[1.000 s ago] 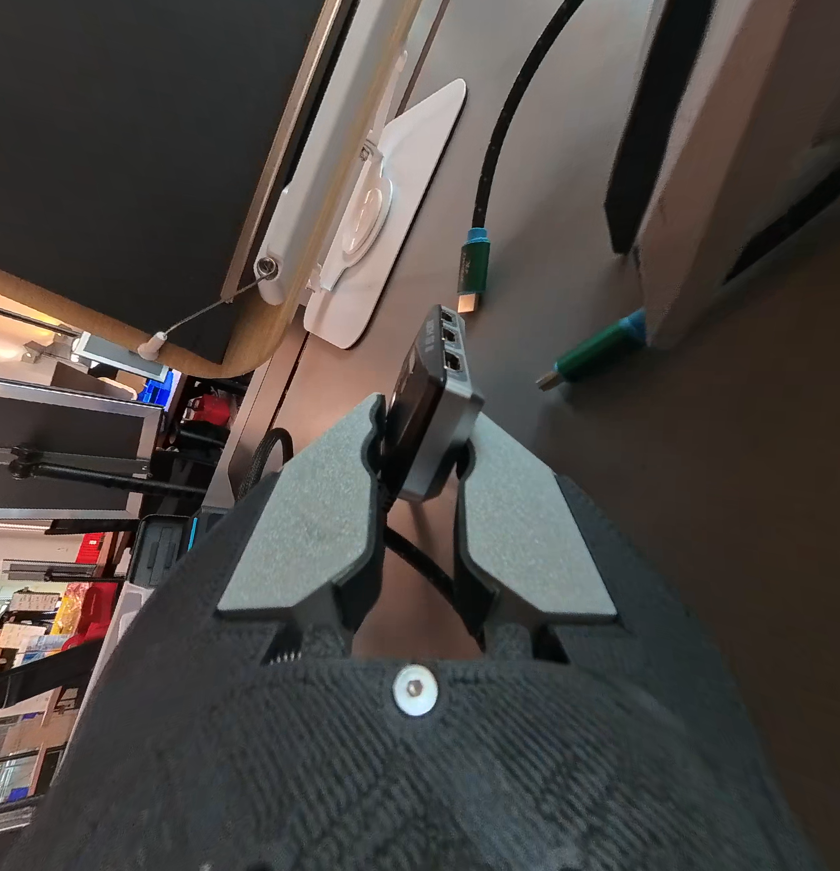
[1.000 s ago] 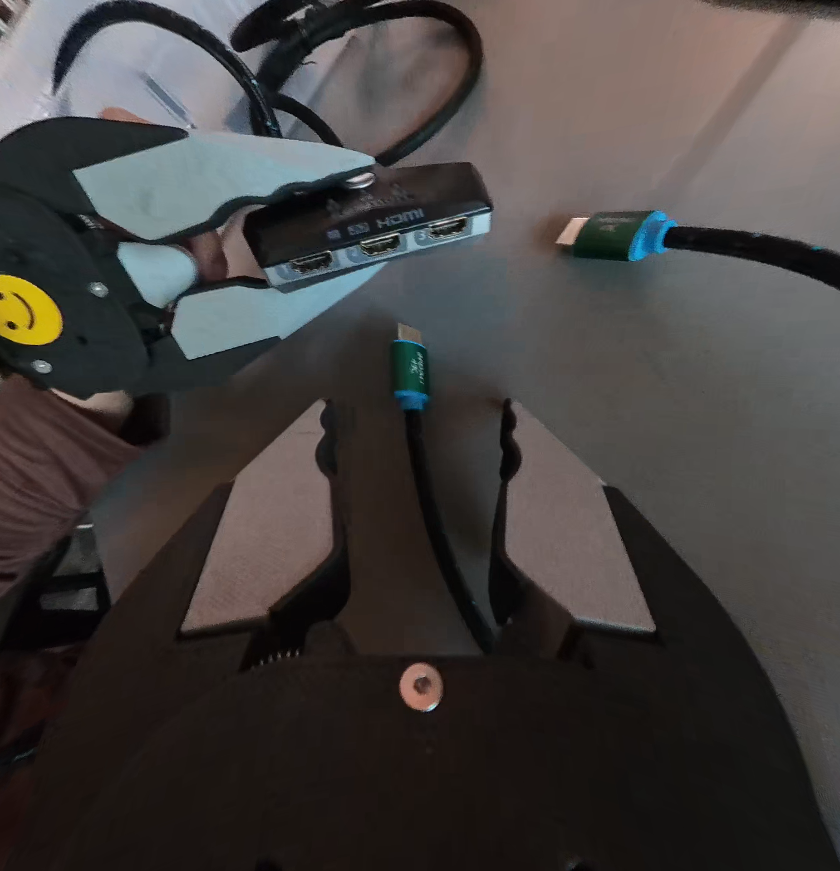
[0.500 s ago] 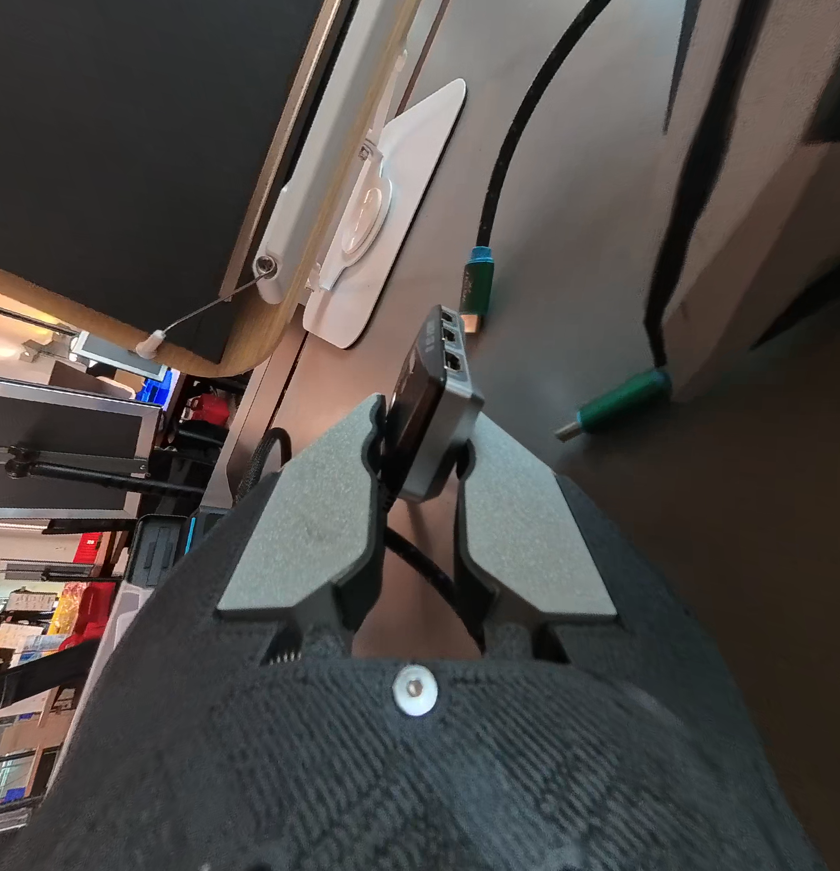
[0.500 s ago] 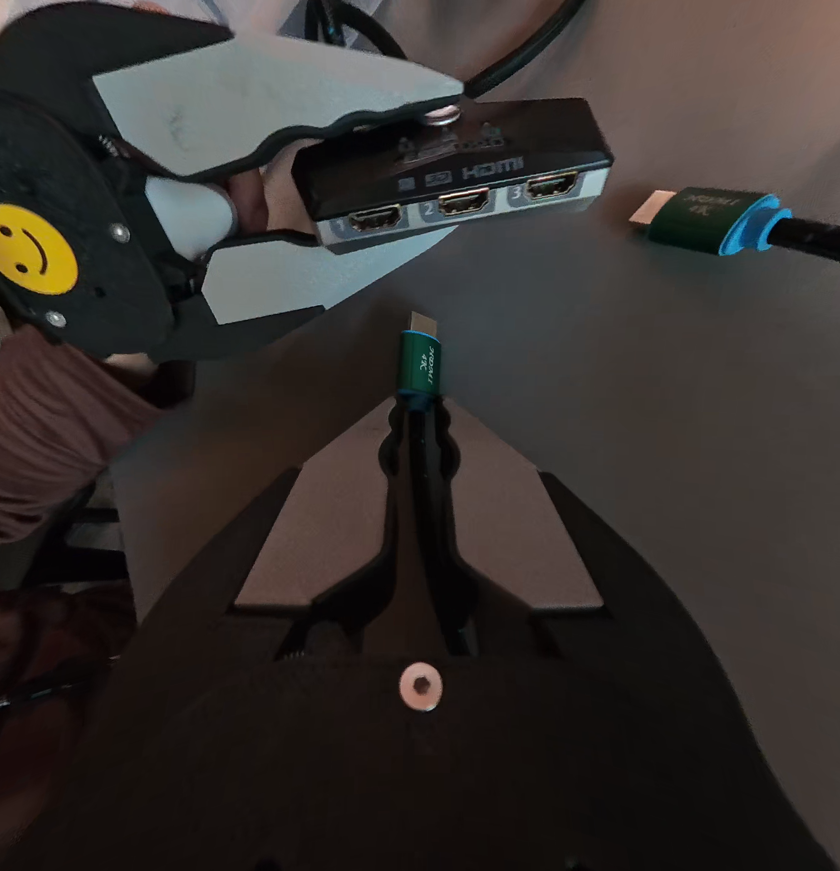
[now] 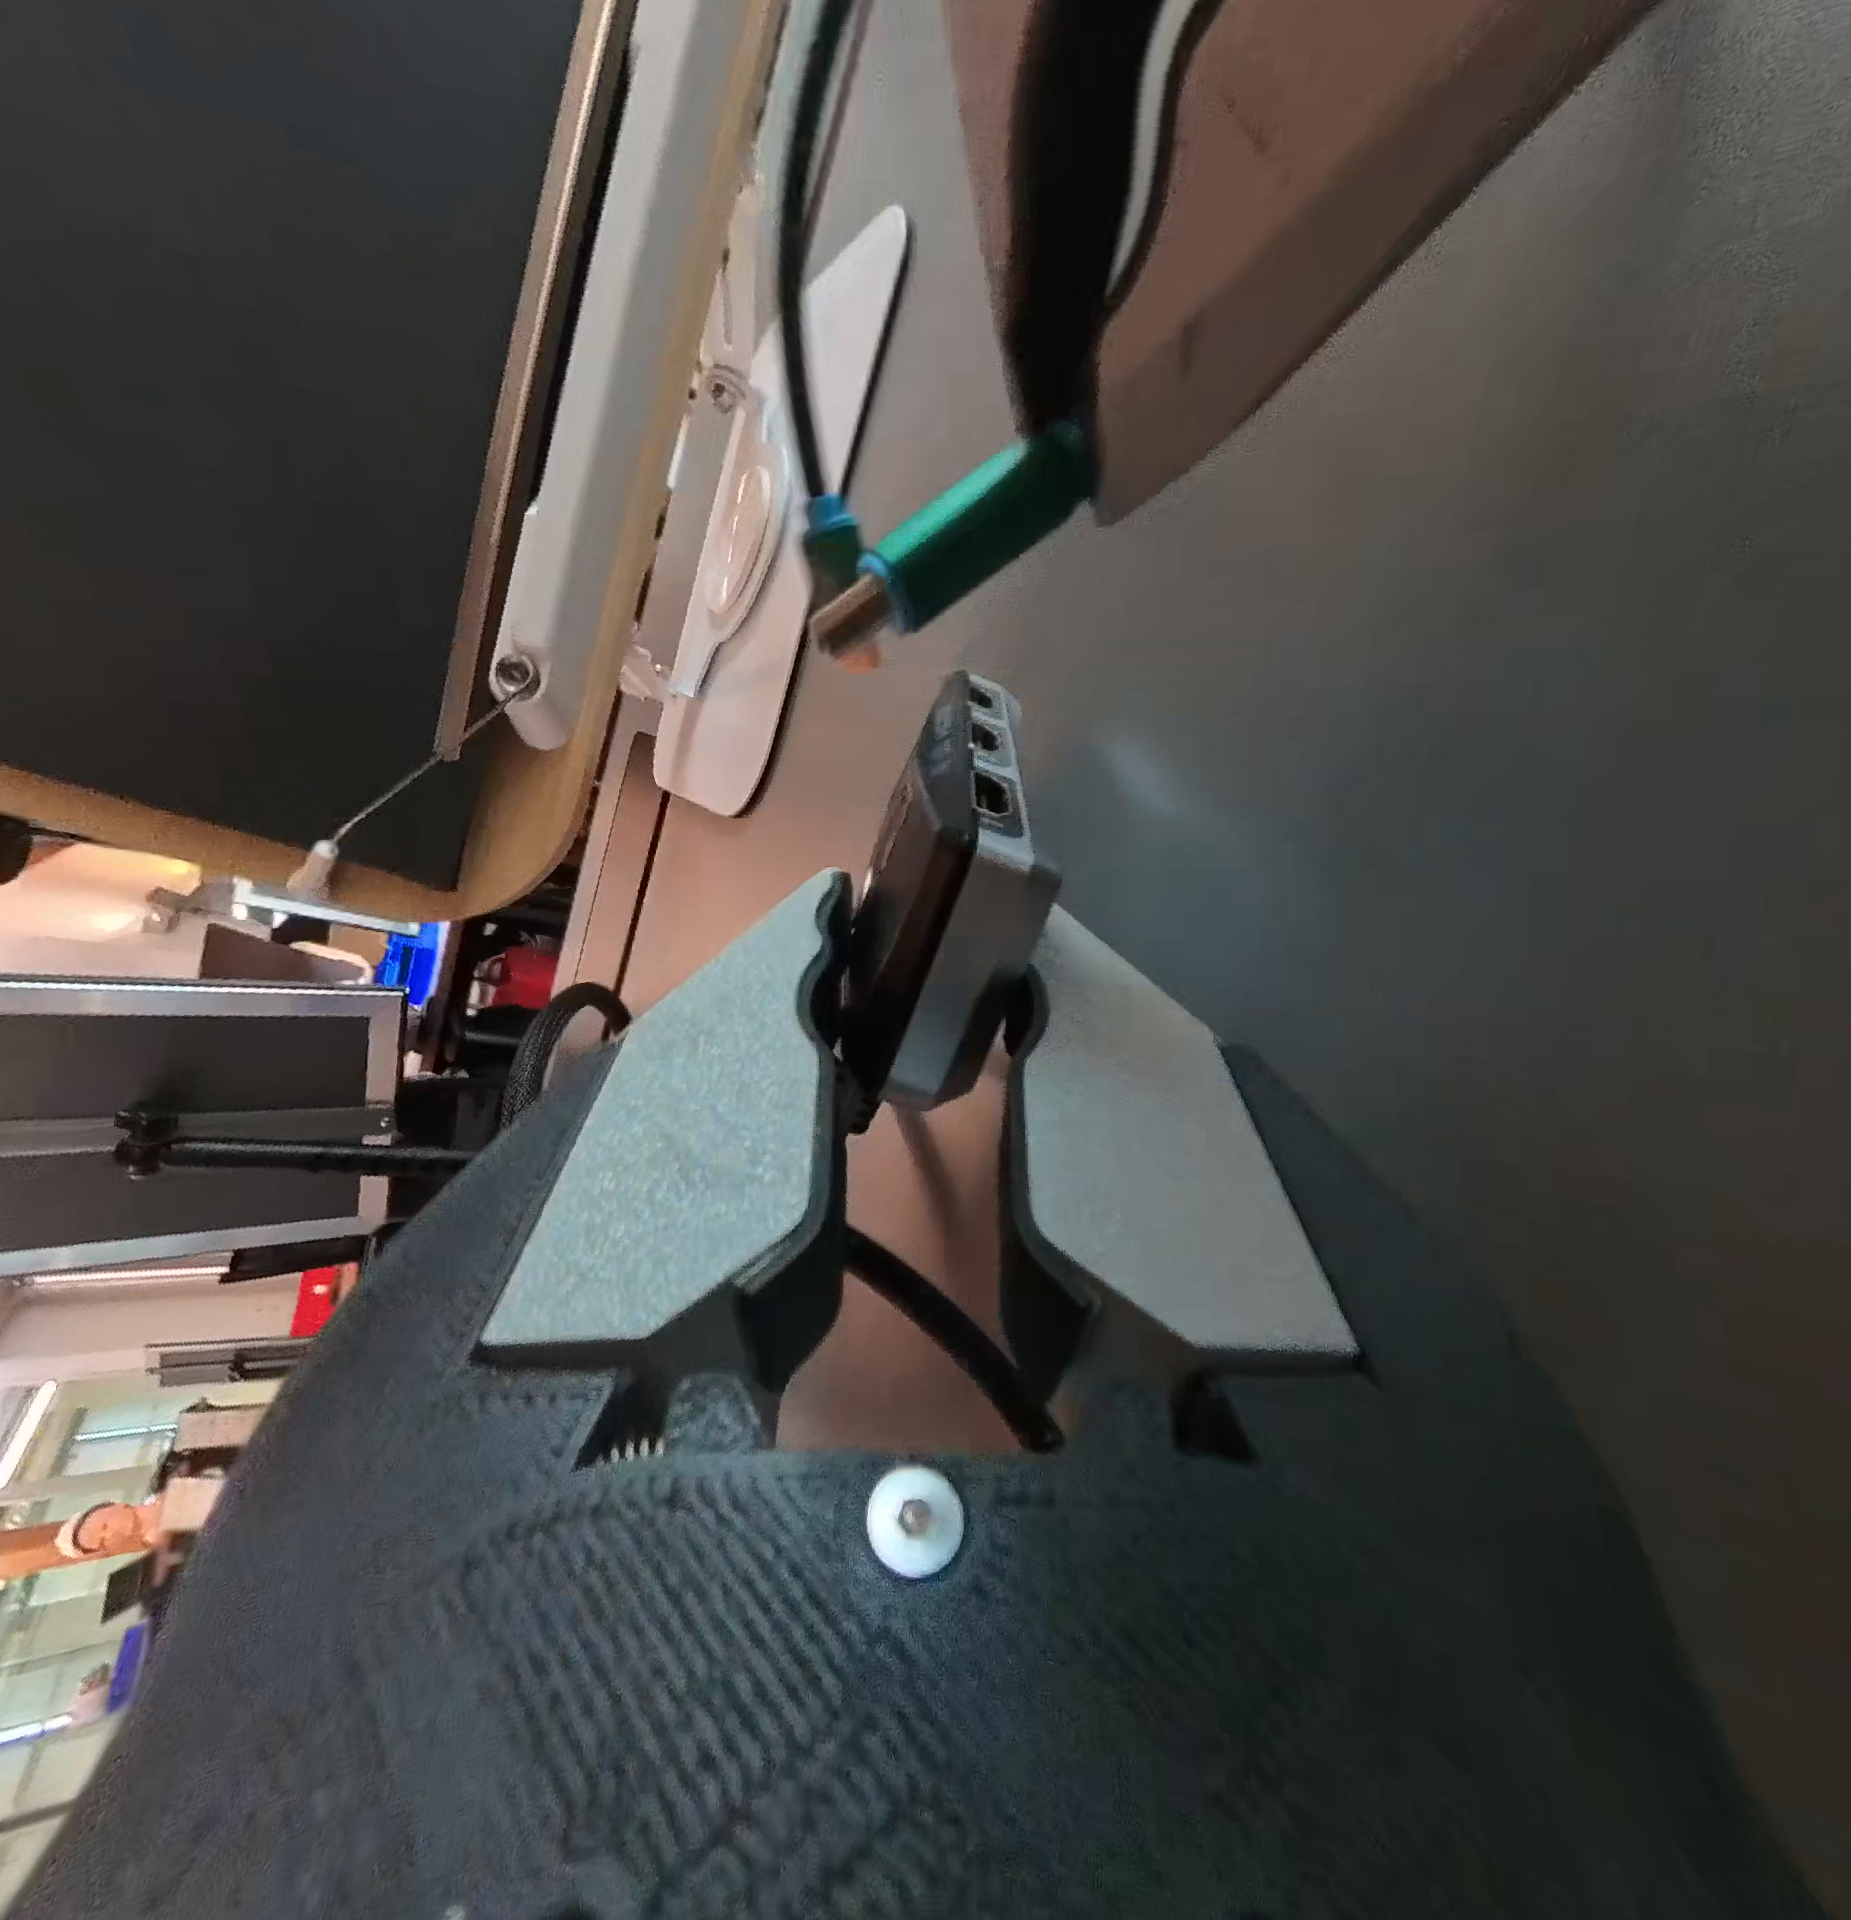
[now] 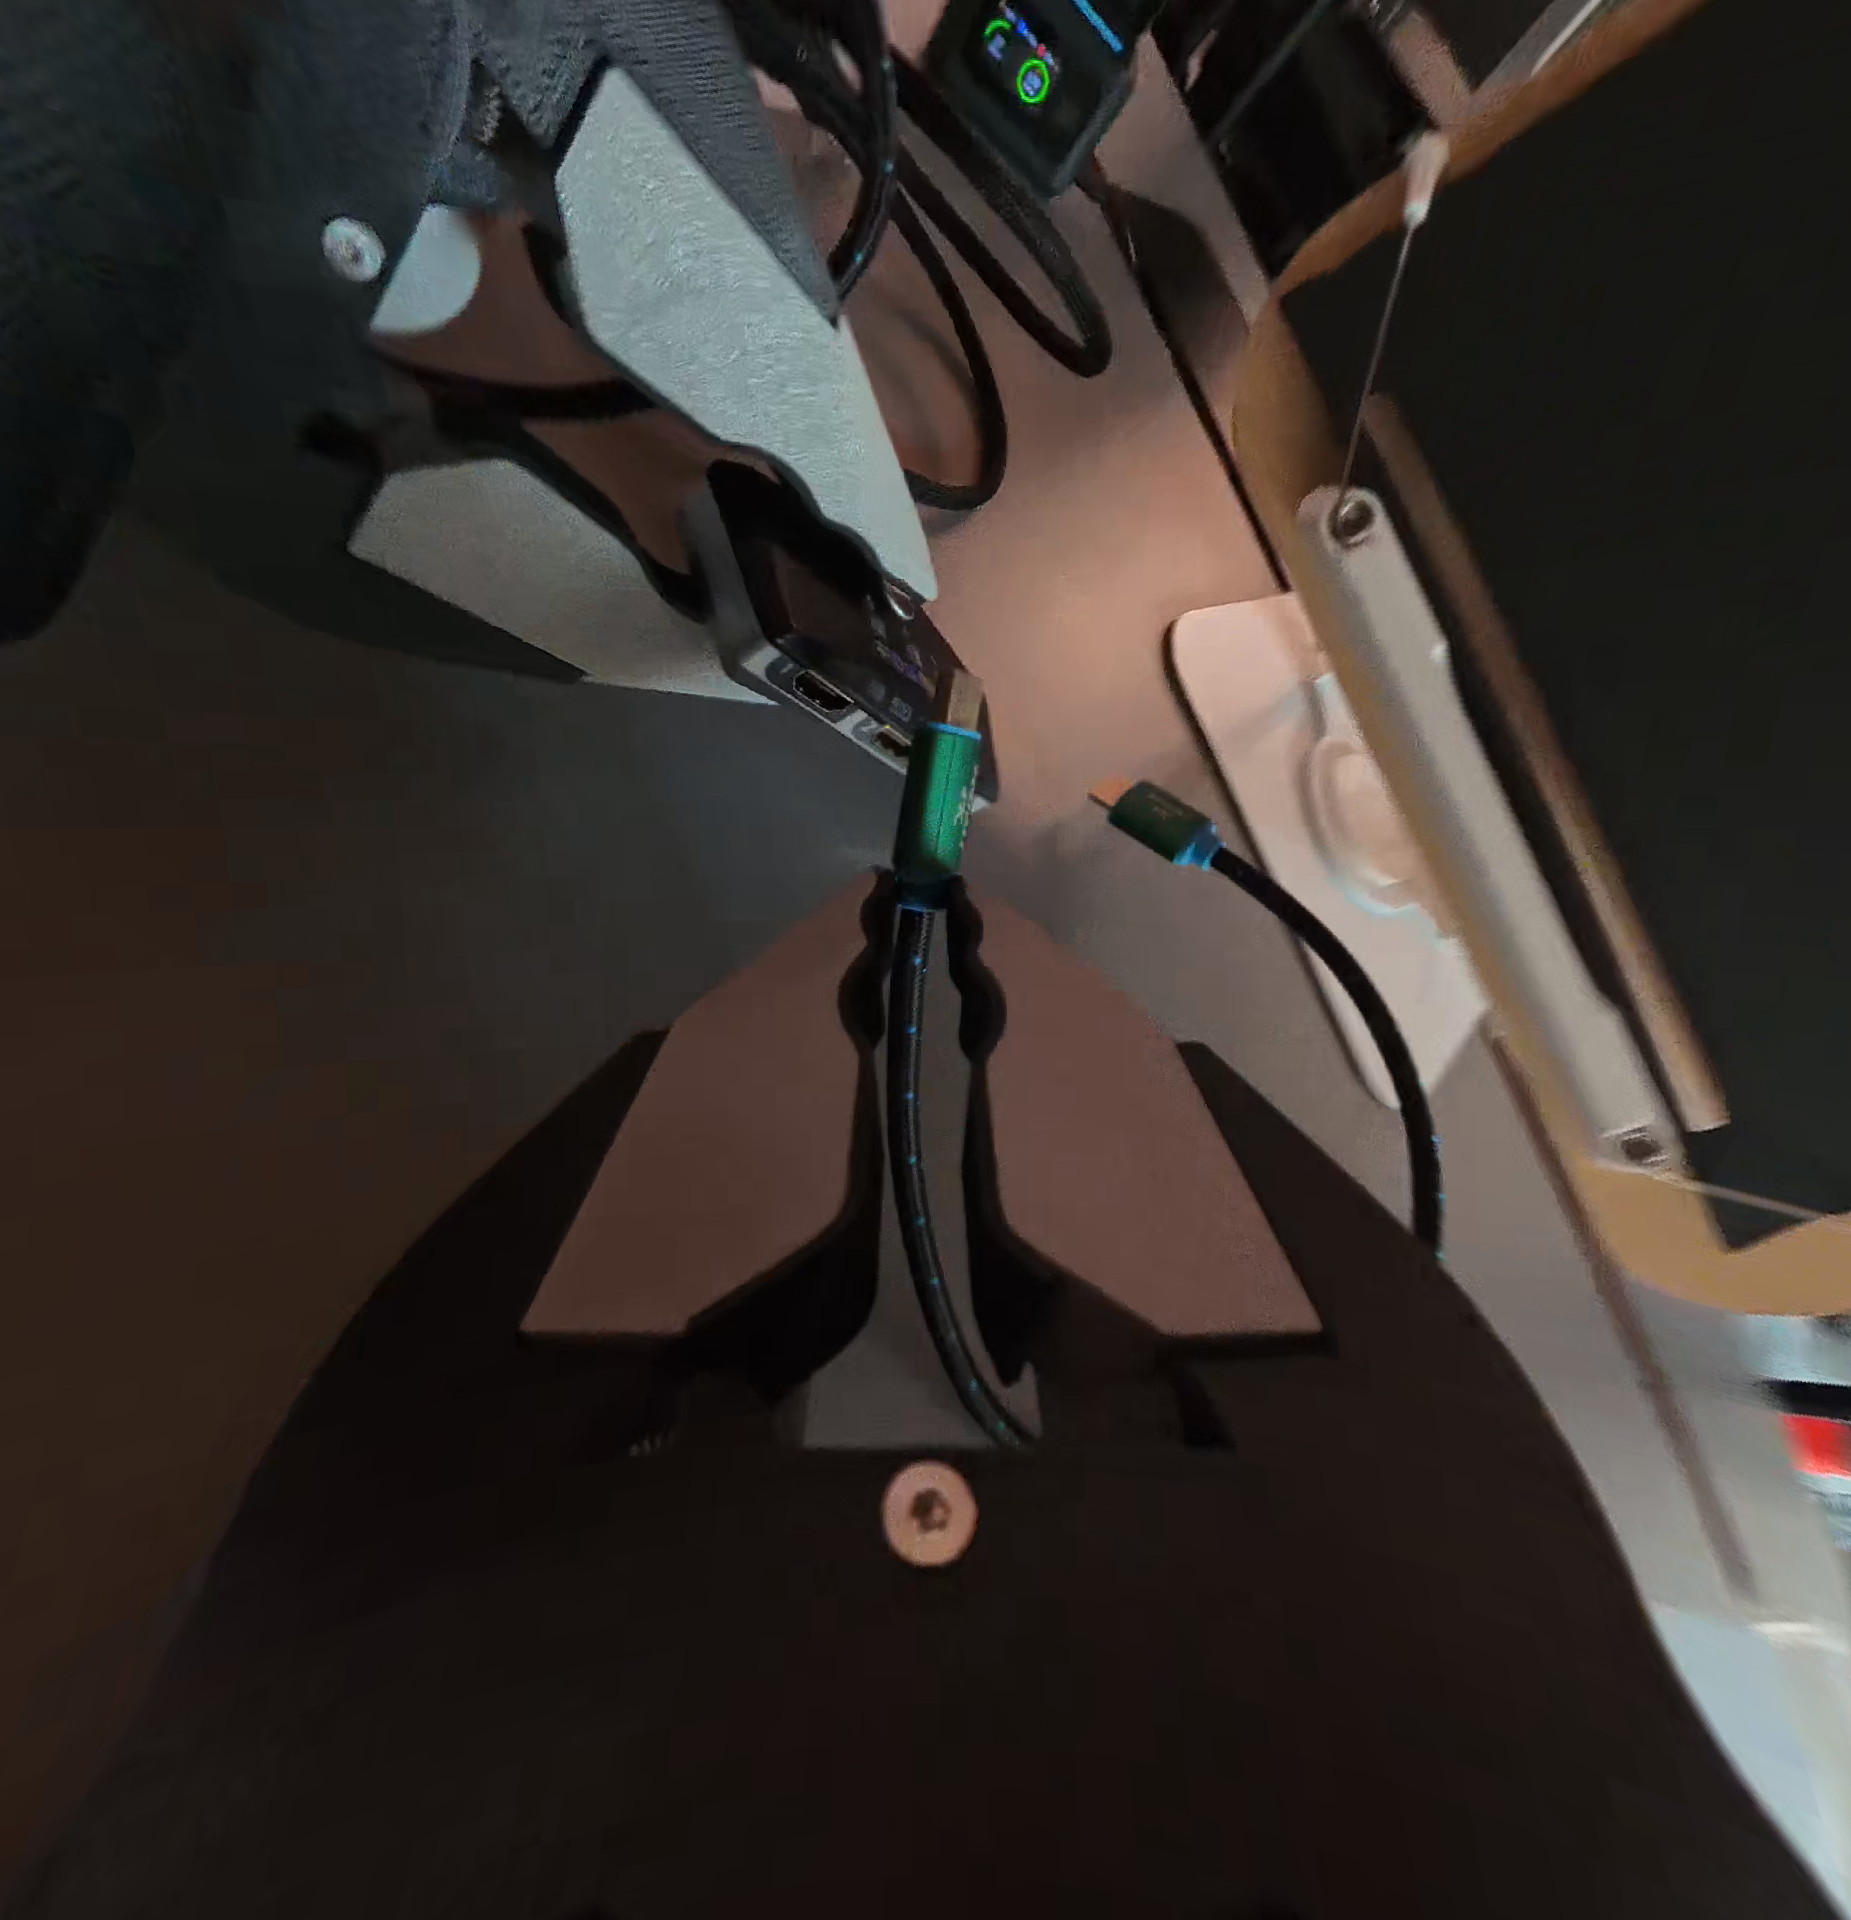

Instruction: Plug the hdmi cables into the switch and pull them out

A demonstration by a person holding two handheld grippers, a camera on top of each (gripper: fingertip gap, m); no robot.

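Observation:
My left gripper (image 5: 926,935) is shut on a dark HDMI switch (image 5: 952,842) and holds it above the dark table, its three ports facing away; it also shows in the right wrist view (image 6: 848,665). My right gripper (image 6: 916,894) is shut on the braided cable just behind a green HDMI plug (image 6: 939,800). The plug's metal tip is close to the switch's ports. In the left wrist view this plug (image 5: 962,545) hangs just beyond the switch, held by the right gripper (image 5: 1082,457). A second green HDMI plug (image 6: 1155,821) lies on the table to the right.
A monitor with a white stand base (image 5: 786,499) stands at the table's back edge. Coiled black cables (image 6: 962,343) and a small lit device (image 6: 1025,73) lie behind the left gripper. The dark table (image 5: 1472,831) stretches to the right. Across from one pair of fingers to the other is roughly 7 cm. The small lit device (image 6: 1025,73) is about 30 cm from my left fingertips.
My right gripper closed on the cable, lifted the green plug off the table and carried it up to the switch's ports. The left gripper kept its hold on the switch.

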